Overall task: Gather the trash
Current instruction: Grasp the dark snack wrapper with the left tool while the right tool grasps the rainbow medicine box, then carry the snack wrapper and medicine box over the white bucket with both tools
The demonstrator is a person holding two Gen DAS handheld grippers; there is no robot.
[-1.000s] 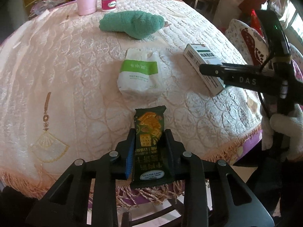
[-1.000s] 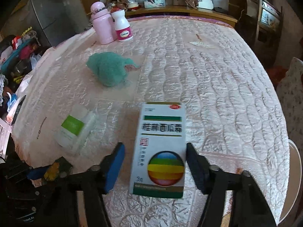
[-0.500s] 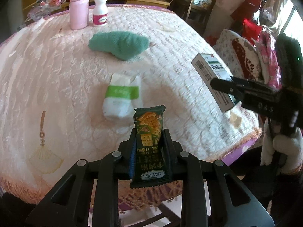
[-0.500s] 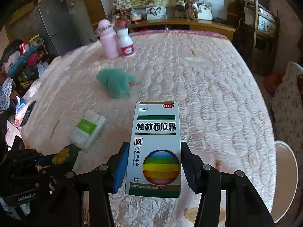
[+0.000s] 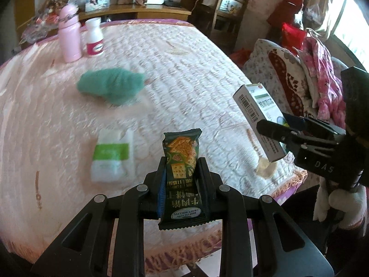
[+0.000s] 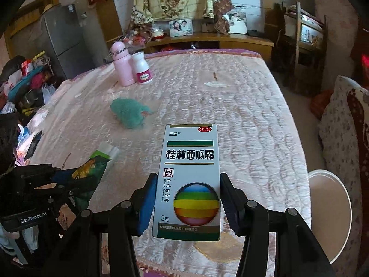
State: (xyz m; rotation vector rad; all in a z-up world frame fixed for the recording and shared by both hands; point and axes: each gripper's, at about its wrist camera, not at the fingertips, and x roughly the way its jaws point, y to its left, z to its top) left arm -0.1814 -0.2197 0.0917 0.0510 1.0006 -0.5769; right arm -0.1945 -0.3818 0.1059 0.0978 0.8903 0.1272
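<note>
L gripper [image 5: 182, 180] is clamped on biscuit packet [image 5: 182, 161]; R gripper [image 6: 188, 205] pinches medicine box [image 6: 189, 182]. White-green pack [image 5: 113, 157], blurred, possibly tissues, is seen on tablecloth [image 5: 184, 69].

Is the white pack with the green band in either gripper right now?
No, the white pack lies on the bedspread, clear of both grippers.

Each view looks forward and steeply down along its own fingers, from close behind them, over the bed [image 5: 184, 53]. Both share the green towel [image 5: 110, 87] [image 6: 129, 113] and pink bottle [image 5: 69, 39] [image 6: 123, 67] far beyond the fingers.
</note>
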